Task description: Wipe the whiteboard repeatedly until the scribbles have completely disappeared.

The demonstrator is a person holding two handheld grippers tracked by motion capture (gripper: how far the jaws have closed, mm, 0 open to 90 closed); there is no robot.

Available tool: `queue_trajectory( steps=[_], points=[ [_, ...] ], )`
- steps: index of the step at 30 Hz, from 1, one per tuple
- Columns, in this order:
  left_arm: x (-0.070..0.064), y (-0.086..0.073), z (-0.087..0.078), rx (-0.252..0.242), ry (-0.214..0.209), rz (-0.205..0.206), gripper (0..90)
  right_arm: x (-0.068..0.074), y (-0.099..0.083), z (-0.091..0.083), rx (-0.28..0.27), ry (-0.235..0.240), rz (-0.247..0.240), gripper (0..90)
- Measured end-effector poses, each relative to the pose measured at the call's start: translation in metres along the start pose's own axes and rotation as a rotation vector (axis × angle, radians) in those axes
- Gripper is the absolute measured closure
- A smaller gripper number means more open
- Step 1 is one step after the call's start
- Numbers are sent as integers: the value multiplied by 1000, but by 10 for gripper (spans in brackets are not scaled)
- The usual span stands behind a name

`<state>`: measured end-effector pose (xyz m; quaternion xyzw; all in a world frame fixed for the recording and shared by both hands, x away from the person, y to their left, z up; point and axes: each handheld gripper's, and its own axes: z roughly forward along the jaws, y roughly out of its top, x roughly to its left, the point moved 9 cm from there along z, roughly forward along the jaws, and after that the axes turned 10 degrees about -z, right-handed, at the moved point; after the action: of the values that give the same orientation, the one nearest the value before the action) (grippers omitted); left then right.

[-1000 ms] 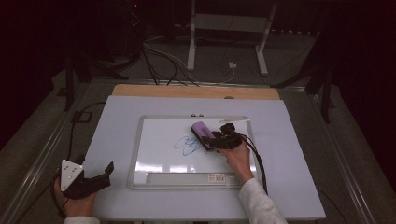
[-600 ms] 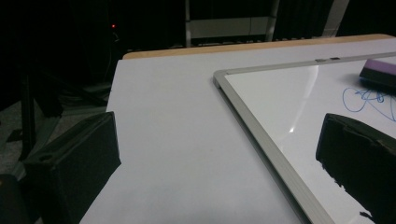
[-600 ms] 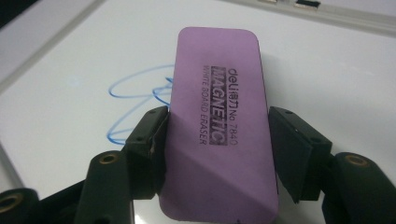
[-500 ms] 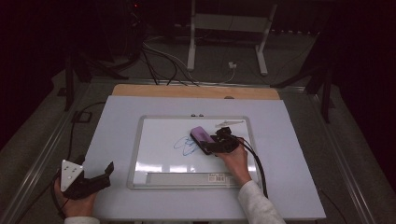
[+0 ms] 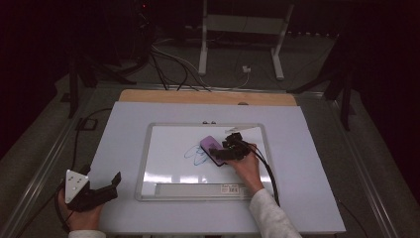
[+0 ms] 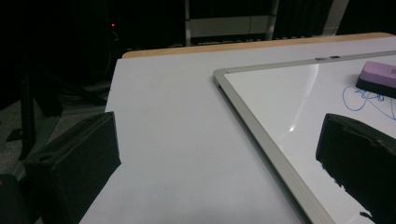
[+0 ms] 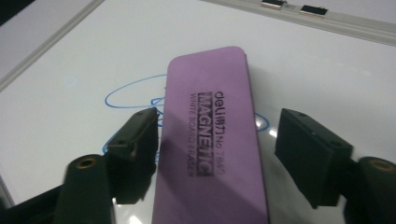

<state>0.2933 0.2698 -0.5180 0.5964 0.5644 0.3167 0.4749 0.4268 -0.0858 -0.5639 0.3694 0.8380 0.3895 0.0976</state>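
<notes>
A purple whiteboard eraser (image 5: 212,148) (image 7: 210,154) lies flat on the whiteboard (image 5: 168,163) (image 7: 70,70), over a blue scribble (image 5: 194,153) (image 7: 126,95). My right gripper (image 5: 218,151) (image 7: 217,123) straddles the eraser. Its left jaw touches the eraser's edge, and a thin strip of board shows between the eraser and the right jaw. My left gripper (image 5: 103,176) (image 6: 219,140) rests open at the table's front left corner with nothing between its jaws. From there the eraser (image 6: 378,77) and scribble (image 6: 364,98) show at the far right.
The whiteboard's silver frame (image 6: 261,135) lies just right of the left gripper. Its pen tray (image 5: 198,188) runs along the near edge. The white tabletop (image 5: 307,188) has room around the board. A wooden strip (image 5: 208,96) borders the back; cables and a stand lie beyond.
The right gripper and the eraser have slid a short way toward the person across the scribble. The left gripper has stayed where it was.
</notes>
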Motion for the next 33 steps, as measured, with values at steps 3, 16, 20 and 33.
queue_trajectory(
  steps=[3, 16, 20, 33],
  points=[
    [0, 0, 0, -1, 0, -3, 5, 3, -2, 4, 16, 3, -17, 399],
    [0, 0, 0, 0, 1, -2, 5, -29, -7, -10, 46, -150, 48, 410],
    [0, -1, 0, 4, 1, 2, 5, -25, -8, -10, 50, -155, 47, 411],
    [1, 0, -2, -4, 5, -4, 4, -17, -10, -10, 45, -137, 59, 411]
  ],
)
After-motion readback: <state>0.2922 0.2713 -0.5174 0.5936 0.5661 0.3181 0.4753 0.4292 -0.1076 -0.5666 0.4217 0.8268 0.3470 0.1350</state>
